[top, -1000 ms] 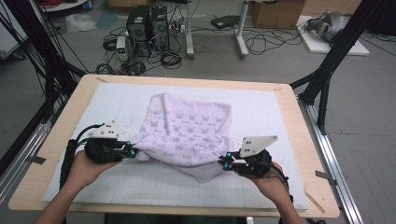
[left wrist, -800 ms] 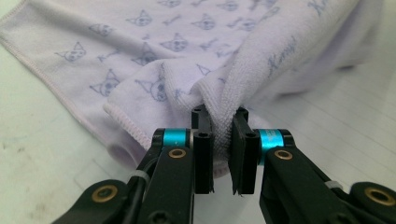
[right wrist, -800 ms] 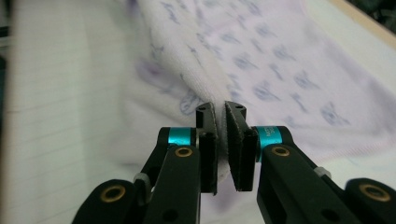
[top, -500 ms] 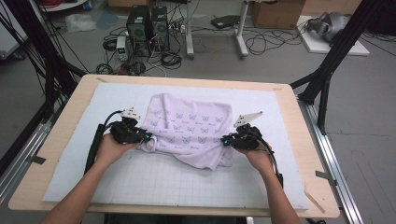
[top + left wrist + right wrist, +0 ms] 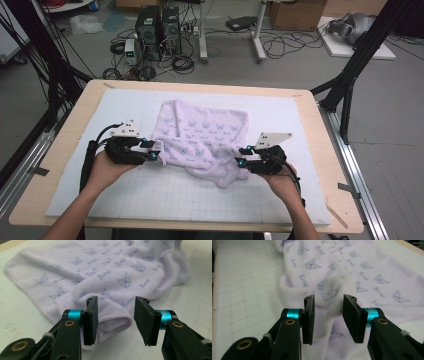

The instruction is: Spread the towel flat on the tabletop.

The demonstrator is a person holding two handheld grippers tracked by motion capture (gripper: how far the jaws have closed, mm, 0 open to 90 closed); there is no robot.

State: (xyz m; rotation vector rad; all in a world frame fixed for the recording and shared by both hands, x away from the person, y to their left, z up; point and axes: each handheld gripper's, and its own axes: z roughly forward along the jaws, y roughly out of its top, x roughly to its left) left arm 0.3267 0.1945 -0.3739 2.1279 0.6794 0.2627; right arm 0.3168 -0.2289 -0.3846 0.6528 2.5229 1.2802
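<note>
A pale lilac cloth (image 5: 205, 132) printed with blue cat faces lies crumpled on the white gridded mat (image 5: 150, 195). My left gripper (image 5: 156, 155) is at its left near edge and my right gripper (image 5: 239, 161) at its right near edge, each held in a hand. In the left gripper view the jaws (image 5: 116, 320) have just been opening; a rolled hem of the cloth (image 5: 112, 272) lies loose between them. In the right gripper view the jaws (image 5: 328, 318) have also just been opening, and a blurred fold of the cloth (image 5: 367, 272) hangs in the gap, unpinched.
The mat covers a wooden table (image 5: 70, 135) whose bare rim runs all round. Black frame posts (image 5: 350, 80) stand off both far corners. On the floor beyond are computer towers (image 5: 157, 27), tangled cables and cardboard boxes.
Both grippers carried the cloth's near edge away from the person, folding it over, then drew back slightly. Both pairs of jaws went from shut on the cloth to open, letting it go.
</note>
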